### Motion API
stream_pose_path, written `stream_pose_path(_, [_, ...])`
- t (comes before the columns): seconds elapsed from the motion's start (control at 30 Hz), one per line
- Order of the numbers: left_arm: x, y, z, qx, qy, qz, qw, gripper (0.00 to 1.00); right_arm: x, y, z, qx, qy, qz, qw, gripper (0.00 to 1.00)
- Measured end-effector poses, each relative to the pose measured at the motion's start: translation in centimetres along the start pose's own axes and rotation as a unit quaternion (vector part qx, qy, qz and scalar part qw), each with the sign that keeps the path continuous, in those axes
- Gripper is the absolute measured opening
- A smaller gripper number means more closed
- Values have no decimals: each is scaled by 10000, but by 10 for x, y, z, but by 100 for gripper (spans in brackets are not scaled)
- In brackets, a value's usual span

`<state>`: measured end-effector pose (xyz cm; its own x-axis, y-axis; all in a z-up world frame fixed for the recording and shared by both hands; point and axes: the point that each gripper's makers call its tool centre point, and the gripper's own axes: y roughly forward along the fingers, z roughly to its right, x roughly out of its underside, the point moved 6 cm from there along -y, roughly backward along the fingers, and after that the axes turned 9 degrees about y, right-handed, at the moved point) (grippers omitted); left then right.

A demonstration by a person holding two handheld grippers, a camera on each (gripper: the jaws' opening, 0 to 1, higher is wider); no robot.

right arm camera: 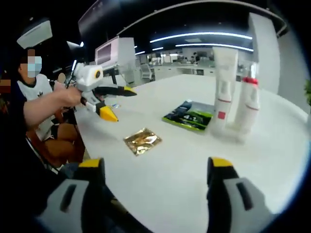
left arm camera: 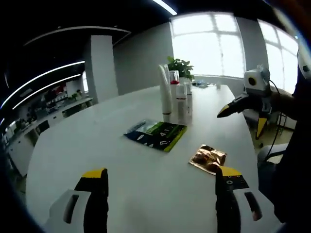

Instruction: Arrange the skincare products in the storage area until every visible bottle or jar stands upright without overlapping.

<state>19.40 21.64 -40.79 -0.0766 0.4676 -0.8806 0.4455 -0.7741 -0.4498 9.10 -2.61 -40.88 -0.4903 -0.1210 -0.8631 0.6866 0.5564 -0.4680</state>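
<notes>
In the left gripper view, going from left to right, the left gripper (left arm camera: 160, 194) rises at six o'clock with its yellow-tipped jaws wide apart and nothing between them, above the bare white table (left arm camera: 87, 145). Ahead at twelve o'clock stands the cluster of skincare bottles (left arm camera: 176, 97), white tubes and a red-capped one, all upright and close together near a potted plant (left arm camera: 180, 65). Just short of them, at about eleven o'clock from the jaws, lies a flat green-and-black sachet (left arm camera: 156, 134), and at one o'clock a gold foil packet (left arm camera: 208, 158). At three o'clock the right gripper (left arm camera: 243, 114) hangs in the air, jaws apart and empty. In the right gripper view, the left gripper (right arm camera: 114, 102) shows at ten o'clock, held by a person's hand (right arm camera: 73, 95), the foil packet (right arm camera: 142, 141) lies at centre, then the sachet (right arm camera: 190, 116), then the bottles (right arm camera: 235, 92) at two o'clock, with the right gripper's own jaws spread at six o'clock. The bottles look upright already, though whether they touch I cannot tell. A good next step seems a slow approach toward the cluster, closing on one bottle low on its body so its neighbours are not tipped, then spacing it apart.
</notes>
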Motion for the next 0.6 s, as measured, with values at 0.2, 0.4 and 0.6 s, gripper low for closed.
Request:
stream_pose_path(0.2, [1,-1,8,89,114,-85,9999,89,-2,4,3,10,-219,-133,9997,86])
stream_pose_path(0.4, [2,-4,12,209,95,-62,9997,91,-5,5,4,-49,-796,-441,9958,87])
stream_pose_path(0.6, [4,-6,19,454,86,-228,9987,78,-16,7,7,-148,-1052,-400,9935,84])
